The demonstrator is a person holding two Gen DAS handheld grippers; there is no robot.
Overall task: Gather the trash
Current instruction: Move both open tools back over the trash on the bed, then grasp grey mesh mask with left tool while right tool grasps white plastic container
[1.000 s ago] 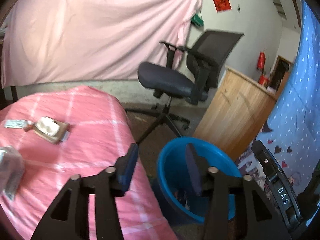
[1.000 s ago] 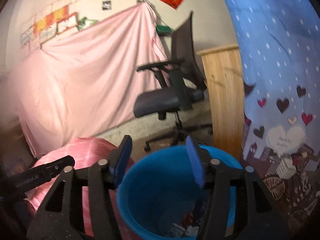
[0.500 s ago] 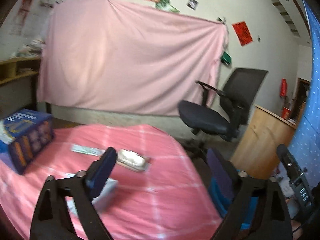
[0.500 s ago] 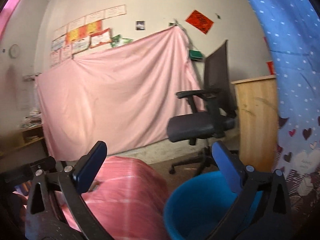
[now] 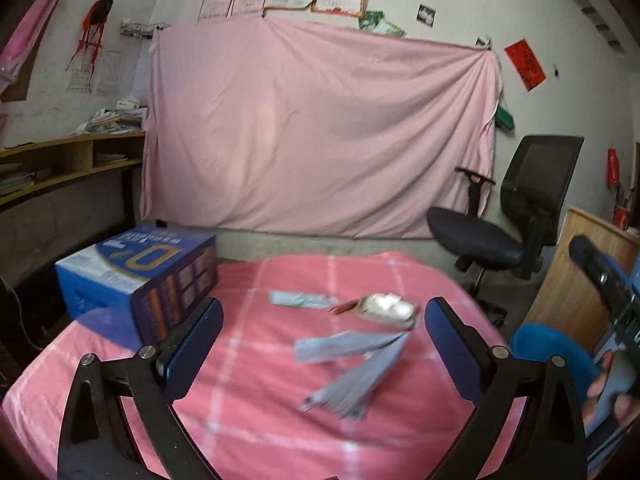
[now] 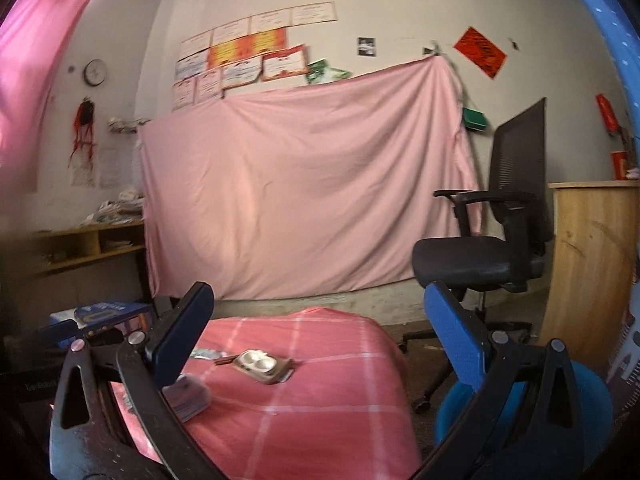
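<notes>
My left gripper (image 5: 320, 340) is open and empty above the pink checked table (image 5: 248, 432). Ahead of it lie grey folded papers (image 5: 352, 368), a pale plastic blister tray (image 5: 386, 310) and a flat green-white wrapper (image 5: 300, 300). My right gripper (image 6: 316, 340) is open and empty, held above the table's right part. The blister tray (image 6: 260, 365) shows between its fingers, and the papers (image 6: 188, 398) lie by its left finger. The blue trash bucket (image 5: 552, 356) stands on the floor right of the table, also in the right wrist view (image 6: 592, 404).
A blue cardboard box (image 5: 136, 276) sits on the table's left part. A black office chair (image 5: 516, 216) and a wooden cabinet (image 5: 576, 280) stand to the right. A pink sheet (image 5: 320, 132) hangs on the back wall. Wooden shelves (image 5: 60, 164) run along the left.
Both grippers swung up and left from above the blue bucket to face the table. Both jaws opened wide. The box, papers and tray came into view.
</notes>
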